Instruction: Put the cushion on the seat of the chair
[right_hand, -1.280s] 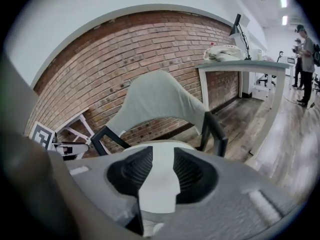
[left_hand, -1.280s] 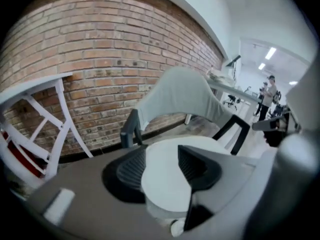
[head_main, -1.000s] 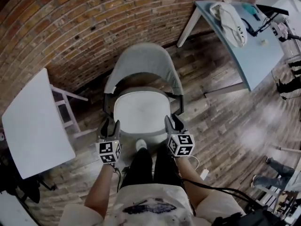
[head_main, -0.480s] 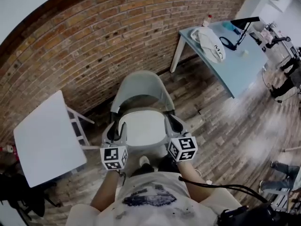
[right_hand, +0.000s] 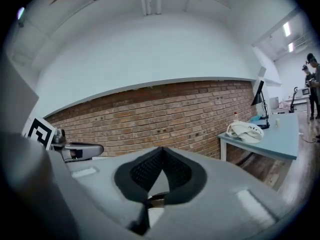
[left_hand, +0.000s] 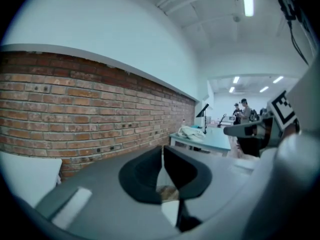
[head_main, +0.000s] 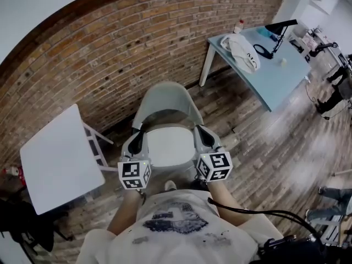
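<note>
A grey shell chair (head_main: 165, 100) stands against the brick wall. A white cushion (head_main: 169, 144) lies flat on its seat. My left gripper (head_main: 137, 140) hangs in the air over the seat's left side, clear of the cushion. Its jaws are closing with nothing between them, and in the left gripper view the left gripper (left_hand: 162, 150) shows its pads meeting at the tips. My right gripper (head_main: 201, 136) hangs over the seat's right side, shut and empty. The right gripper (right_hand: 161, 151) has its pads together, pointing at the wall.
A white table (head_main: 58, 158) stands left of the chair. A blue-grey table (head_main: 275, 73) at the back right bears a white bag (head_main: 242, 51) and a black lamp (head_main: 278, 26). The brick wall (head_main: 99, 54) is behind the chair. People stand far off (left_hand: 242, 109).
Both grippers have risen from low beside the seat's front corners and their jaws have gone from open to shut. The cushion stays on the seat.
</note>
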